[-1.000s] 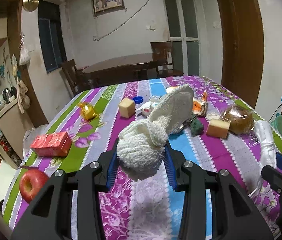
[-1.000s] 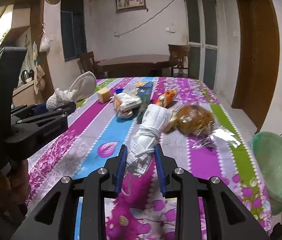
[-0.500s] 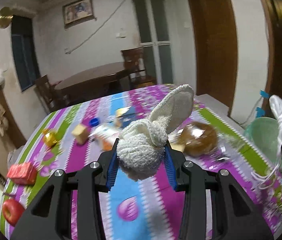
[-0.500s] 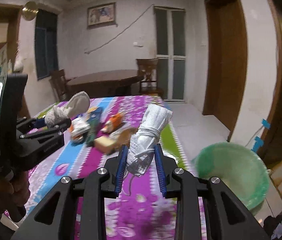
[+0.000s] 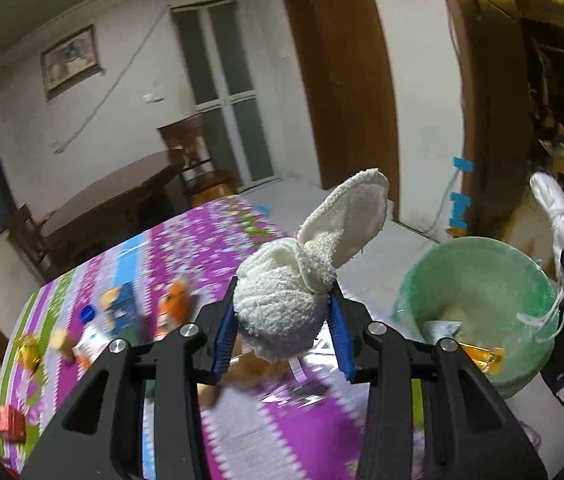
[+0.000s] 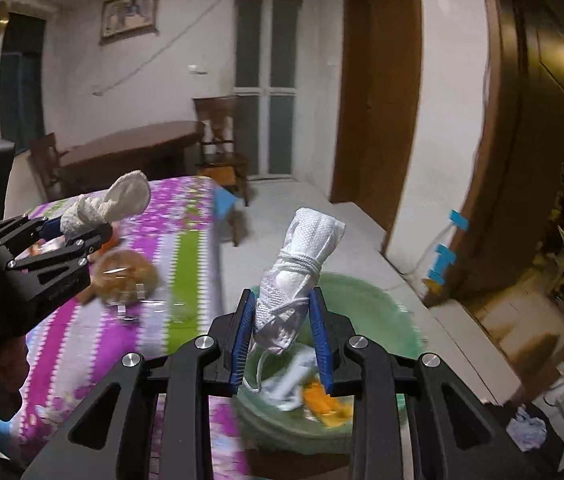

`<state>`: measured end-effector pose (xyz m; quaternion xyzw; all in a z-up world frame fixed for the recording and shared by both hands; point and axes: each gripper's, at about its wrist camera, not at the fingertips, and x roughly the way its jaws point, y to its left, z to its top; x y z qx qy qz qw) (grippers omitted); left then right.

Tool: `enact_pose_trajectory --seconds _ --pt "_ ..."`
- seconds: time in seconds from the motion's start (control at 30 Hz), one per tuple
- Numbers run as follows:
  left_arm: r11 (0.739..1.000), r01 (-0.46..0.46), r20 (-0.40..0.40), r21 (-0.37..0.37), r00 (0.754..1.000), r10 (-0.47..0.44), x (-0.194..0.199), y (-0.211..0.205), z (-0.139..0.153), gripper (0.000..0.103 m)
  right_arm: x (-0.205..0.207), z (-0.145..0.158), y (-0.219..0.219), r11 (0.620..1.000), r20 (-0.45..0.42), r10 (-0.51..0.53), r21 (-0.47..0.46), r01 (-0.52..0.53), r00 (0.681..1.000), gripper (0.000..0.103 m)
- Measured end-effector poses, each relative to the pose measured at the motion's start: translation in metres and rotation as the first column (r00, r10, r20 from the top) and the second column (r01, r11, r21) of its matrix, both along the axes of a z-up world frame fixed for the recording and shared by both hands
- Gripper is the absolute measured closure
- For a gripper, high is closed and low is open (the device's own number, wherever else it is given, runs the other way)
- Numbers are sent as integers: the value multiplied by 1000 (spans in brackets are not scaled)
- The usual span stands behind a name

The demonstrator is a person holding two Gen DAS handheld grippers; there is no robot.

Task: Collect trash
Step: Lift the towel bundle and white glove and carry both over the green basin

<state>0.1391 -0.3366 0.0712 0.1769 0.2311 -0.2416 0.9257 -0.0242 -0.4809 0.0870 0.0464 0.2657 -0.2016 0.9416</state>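
Left tool (image 5: 282, 332) around cream sock (image 5: 306, 276)

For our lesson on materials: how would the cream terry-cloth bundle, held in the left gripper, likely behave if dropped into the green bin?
The cream terry-cloth bundle bulges around the left gripper's blue pads, so it is probably soft and squashy. Its loose flap stands up unaided, suggesting light fabric with some body. Dropped into the green plastic bin, it would likely land quietly, without bouncing or rolling.
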Motion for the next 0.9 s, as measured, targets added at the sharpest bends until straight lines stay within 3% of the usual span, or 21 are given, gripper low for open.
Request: enact_pose_trajectory --seconds 0.23,0.5,0.77,0.9 --pt "993 110 -50 44 993 -108 3 -54 -16 64 1 -4 -61 996 -64 -75 38 77 995 74" --pt "971 229 -139 70 966 -218 16 -100 -35 64 12 -22 -111 988 -157 -97 105 114 983 74" --pt "935 346 -205 76 923 -325 18 -128 -50 64 23 -42 -125 981 -213 -93 146 126 973 74" --pt "928 362 -216 91 917 -337 15 -132 -59 64 23 -51 -124 980 -227 -78 162 117 971 73"
